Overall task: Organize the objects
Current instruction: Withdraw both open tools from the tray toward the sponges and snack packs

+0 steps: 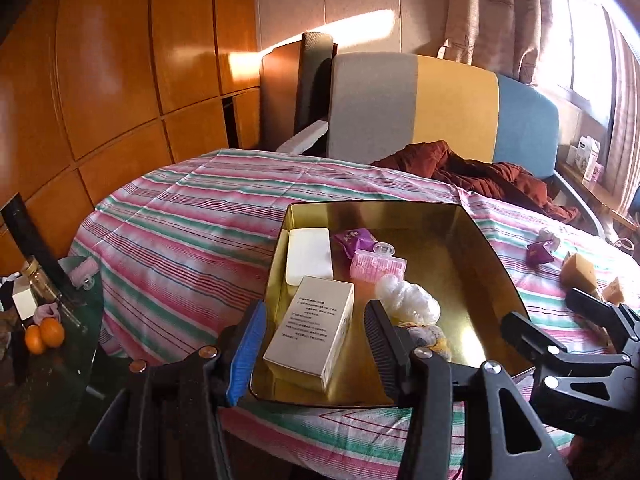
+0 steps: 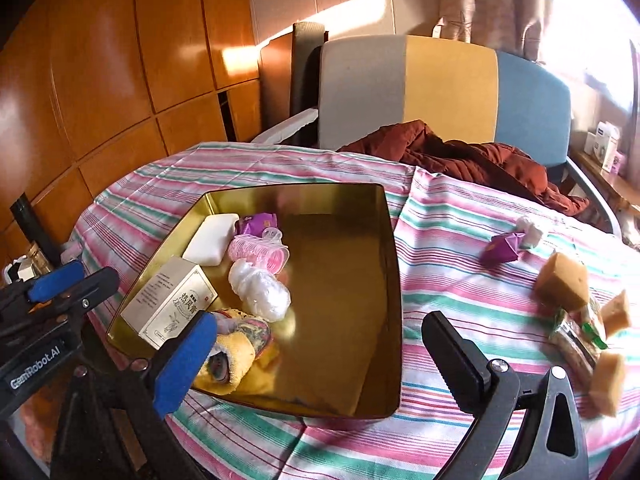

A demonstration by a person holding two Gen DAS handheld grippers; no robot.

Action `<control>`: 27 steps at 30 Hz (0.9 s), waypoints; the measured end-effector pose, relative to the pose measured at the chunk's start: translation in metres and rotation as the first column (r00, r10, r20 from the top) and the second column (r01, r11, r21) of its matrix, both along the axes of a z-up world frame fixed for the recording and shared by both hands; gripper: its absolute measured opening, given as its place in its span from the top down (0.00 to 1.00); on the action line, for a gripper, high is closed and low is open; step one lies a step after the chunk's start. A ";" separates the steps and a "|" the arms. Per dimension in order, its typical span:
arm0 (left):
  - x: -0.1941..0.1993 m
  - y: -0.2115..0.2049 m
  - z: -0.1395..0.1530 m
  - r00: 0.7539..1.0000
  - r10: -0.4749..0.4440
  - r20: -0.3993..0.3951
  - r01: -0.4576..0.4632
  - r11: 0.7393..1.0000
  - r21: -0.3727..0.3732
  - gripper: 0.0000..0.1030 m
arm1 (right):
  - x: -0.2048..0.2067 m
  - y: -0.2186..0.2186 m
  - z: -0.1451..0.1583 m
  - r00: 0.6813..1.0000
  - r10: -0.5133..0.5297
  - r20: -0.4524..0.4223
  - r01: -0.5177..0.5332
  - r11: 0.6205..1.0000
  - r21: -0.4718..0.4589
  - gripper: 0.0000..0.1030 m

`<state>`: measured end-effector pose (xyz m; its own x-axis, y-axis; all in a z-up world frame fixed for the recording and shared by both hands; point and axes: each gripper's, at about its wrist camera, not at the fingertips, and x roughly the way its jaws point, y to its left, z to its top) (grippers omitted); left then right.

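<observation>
A gold metal tray (image 1: 492, 280) (image 2: 384, 280) sits on the striped tablecloth. In it lie a white bar (image 1: 308, 260), a purple packet (image 1: 354, 238), a pink hair roller (image 2: 260, 252), a crumpled clear bag (image 2: 260, 286), a printed carton (image 1: 312, 332) (image 2: 172, 304) and a yellow patterned cloth (image 2: 236, 356). My left gripper (image 1: 316, 312) (image 2: 96, 272) hovers at the tray's near left edge, open and holding nothing. Wide open and empty, my right gripper (image 2: 320, 356) (image 1: 556, 316) hangs over the tray's near side. Beside its blue finger lies the cloth.
Right of the tray lie another purple packet (image 2: 502, 248), a small white object (image 2: 528, 228), tan sponge blocks (image 2: 562, 284) and a wrapped snack pack (image 2: 576, 340). A red-brown jacket (image 2: 460, 152) lies on the sofa (image 2: 448, 88) behind. At left, a glass side table holds oranges (image 1: 46, 336).
</observation>
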<state>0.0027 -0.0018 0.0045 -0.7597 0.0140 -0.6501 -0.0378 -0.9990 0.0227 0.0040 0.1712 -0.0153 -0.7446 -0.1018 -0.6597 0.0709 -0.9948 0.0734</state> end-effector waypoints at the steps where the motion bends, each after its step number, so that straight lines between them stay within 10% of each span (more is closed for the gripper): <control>1: 0.000 0.000 -0.001 1.000 0.000 0.003 0.000 1.000 0.002 0.50 | 0.001 0.001 0.000 1.000 -0.003 -0.003 0.003 1.000 0.002 0.00; 27: 0.015 0.050 -0.006 0.989 -0.150 -0.007 0.148 0.983 -0.107 0.43 | 0.017 0.058 -0.002 0.989 -0.146 0.003 0.146 0.989 0.033 0.00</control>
<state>0.0180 0.0483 -0.0011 -0.7643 0.0592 -0.6422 -0.1847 -0.9742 0.1300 0.0215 0.2290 -0.0168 -0.7463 0.0298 -0.6649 -0.0760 -0.9963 0.0406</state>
